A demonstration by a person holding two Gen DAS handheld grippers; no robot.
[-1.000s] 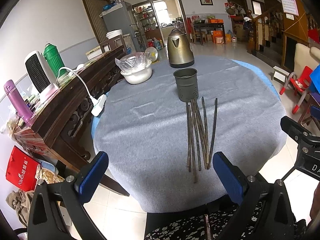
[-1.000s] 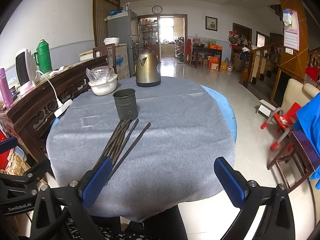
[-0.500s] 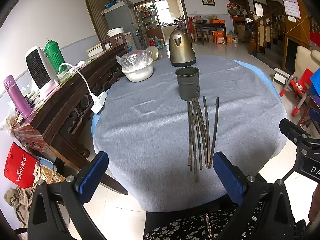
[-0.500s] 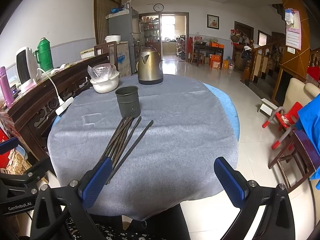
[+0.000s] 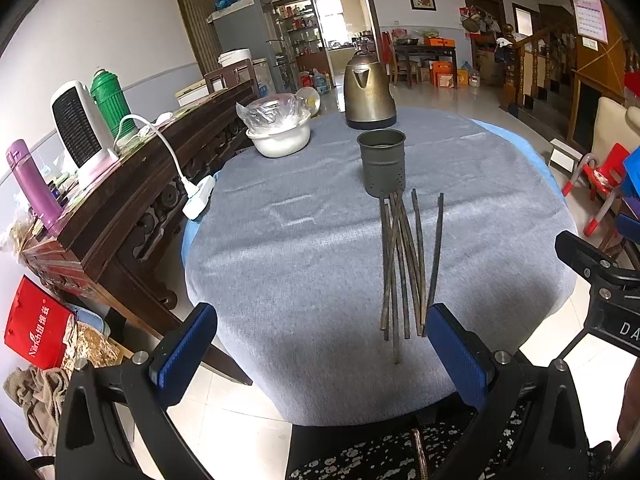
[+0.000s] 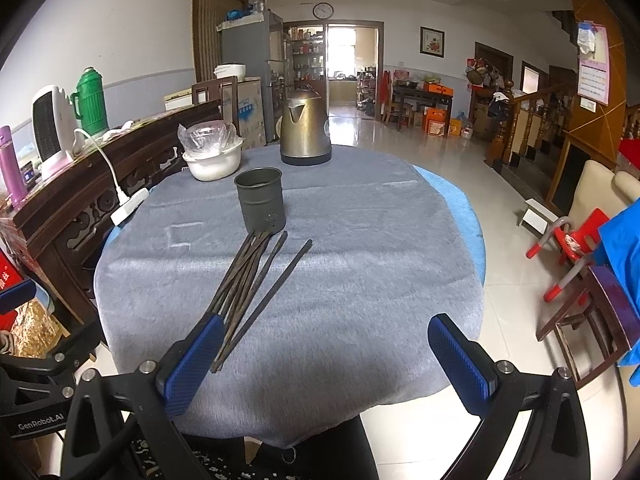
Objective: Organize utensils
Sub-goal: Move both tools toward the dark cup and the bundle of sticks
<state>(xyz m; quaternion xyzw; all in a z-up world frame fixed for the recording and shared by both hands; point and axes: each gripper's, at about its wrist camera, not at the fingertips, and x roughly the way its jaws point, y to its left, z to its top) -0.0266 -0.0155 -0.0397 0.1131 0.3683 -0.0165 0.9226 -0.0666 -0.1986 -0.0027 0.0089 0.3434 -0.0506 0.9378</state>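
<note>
Several dark chopsticks [image 5: 404, 264] lie in a loose bundle on the grey tablecloth, their far ends touching a grey metal holder cup [image 5: 382, 162] that stands upright. The right wrist view shows the same chopsticks [image 6: 256, 280] and cup [image 6: 260, 200]. My left gripper [image 5: 320, 350] is open and empty at the table's near edge, its right finger beside the chopsticks' near ends. My right gripper [image 6: 326, 360] is also open and empty, with its left finger over the bundle's near tips.
A brass kettle [image 5: 369, 92] and a white bowl with a plastic bag [image 5: 279, 130] stand at the table's far side. A dark wooden sideboard [image 5: 116, 184] with a heater and flasks runs along the left. Chairs [image 6: 576, 248] stand on the right.
Both grippers have crept slightly forward toward the table; the chopsticks and the cup have not moved.
</note>
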